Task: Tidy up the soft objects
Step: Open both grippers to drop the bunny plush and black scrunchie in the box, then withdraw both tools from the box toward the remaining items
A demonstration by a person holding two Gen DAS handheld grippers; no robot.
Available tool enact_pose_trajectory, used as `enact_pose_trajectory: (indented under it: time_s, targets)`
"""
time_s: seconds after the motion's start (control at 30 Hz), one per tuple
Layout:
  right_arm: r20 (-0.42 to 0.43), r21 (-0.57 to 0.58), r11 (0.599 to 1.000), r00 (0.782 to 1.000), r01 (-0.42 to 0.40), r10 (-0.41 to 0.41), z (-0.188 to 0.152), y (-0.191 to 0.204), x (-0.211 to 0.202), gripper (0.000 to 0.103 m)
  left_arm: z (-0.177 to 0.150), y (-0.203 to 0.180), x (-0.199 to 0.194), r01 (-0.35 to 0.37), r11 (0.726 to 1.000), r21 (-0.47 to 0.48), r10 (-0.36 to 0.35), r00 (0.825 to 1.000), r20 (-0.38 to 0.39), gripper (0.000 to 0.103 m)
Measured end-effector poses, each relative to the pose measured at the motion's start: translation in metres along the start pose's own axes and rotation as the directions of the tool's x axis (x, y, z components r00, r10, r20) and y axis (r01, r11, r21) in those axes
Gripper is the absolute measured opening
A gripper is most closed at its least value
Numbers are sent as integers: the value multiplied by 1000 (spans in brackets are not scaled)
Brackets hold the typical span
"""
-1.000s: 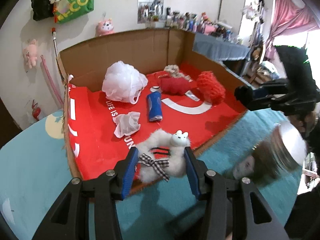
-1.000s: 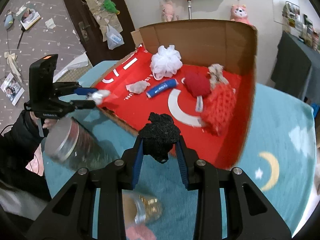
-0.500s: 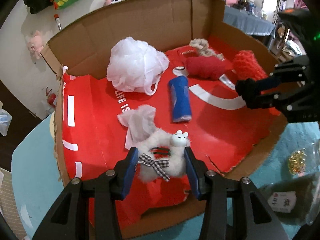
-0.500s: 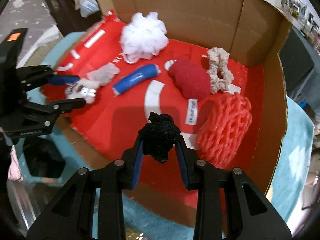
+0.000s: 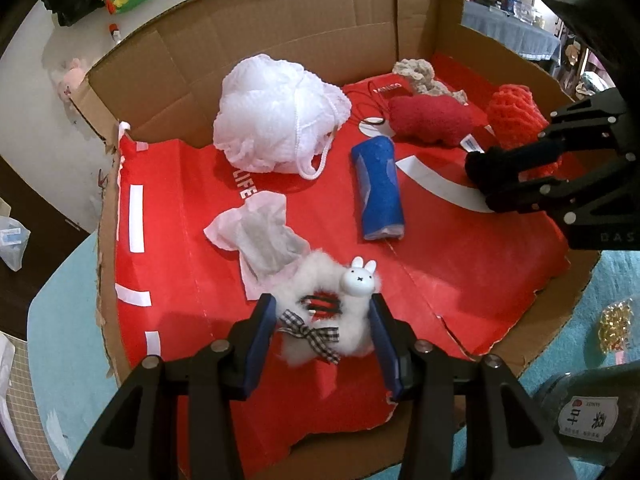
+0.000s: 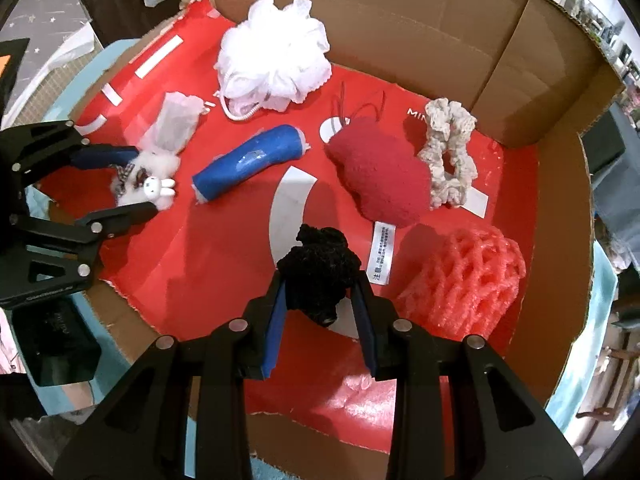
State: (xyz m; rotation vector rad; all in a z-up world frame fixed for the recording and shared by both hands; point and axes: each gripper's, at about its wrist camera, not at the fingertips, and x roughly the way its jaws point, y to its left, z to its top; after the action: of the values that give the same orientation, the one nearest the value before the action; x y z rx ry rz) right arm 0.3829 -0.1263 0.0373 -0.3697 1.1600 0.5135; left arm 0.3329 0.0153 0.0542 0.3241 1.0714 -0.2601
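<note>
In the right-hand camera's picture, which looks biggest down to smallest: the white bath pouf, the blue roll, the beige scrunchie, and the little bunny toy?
1. White bath pouf
2. Blue roll and beige scrunchie: they look alike in size, so no ranking between them
3. Bunny toy, smallest, though partly hidden by the other gripper

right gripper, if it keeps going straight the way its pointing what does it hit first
The right gripper, shut on the black scrunchie, points steeply down into the cardboard box. Going on, the scrunchie would probably land on the red liner just ahead, left of the red foam net. Depth is hard to judge.
</note>
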Motion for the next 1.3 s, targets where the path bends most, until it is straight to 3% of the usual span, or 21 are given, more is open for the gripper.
enact_pose_trajectory:
  time_s: [0.2, 0.27, 0.3, 0.43, 0.6, 0.8, 0.9, 0.97, 1.1, 1.17, 1.3]
  targets:
    - [0, 20, 1000, 1000, -9, 9, -1, -2, 0, 35, -1, 4, -1, 12, 1000, -5, -12, 1000, 10, 51]
    - [10, 20, 1000, 1000, -9, 9, 0, 1, -1, 60, -2, 6, -3, 20, 1000, -10, -20, 1000, 13, 54]
    - [18, 14, 1000, 1000, -9, 9, 2, 3, 1, 63, -2, 6, -4, 23, 1000, -12, -23, 1000, 16, 55]
    - [39, 2, 1000, 999, -2, 2, 2, 17, -7, 63, -4, 8, -13, 38, 999, -32, -37, 998, 41, 67]
    - [76, 3, 1000, 997, 21, -21, 3, 26, -27, 63, -8, 6, -38, 49, 997, -59, -43, 994, 99, 72]
    - [153, 47, 999, 988, 23, -30, -6, 23, -66, 63, -16, -1, -82, 66, 995, -80, -48, 977, 208, 85]
    - [223, 71, 997, 974, 26, -41, -19, 24, -97, 67, -23, -7, -111, 81, 992, -101, -50, 960, 275, 92]
    - [266, 82, 996, 963, 29, -50, -30, 25, -118, 74, -32, -12, -132, 87, 990, -110, -45, 942, 333, 97]
    - [363, 109, 993, 929, 34, -71, -58, 37, -158, 77, -51, -27, -170, 88, 988, -128, -23, 898, 439, 103]
    - [409, 134, 990, 908, 36, -89, -76, 42, -176, 85, -61, -34, -186, 95, 986, -135, -18, 876, 482, 103]
    - [499, 173, 983, 855, 60, -140, -115, 56, -203, 89, -90, -51, -213, 103, 980, -168, 11, 825, 565, 103]
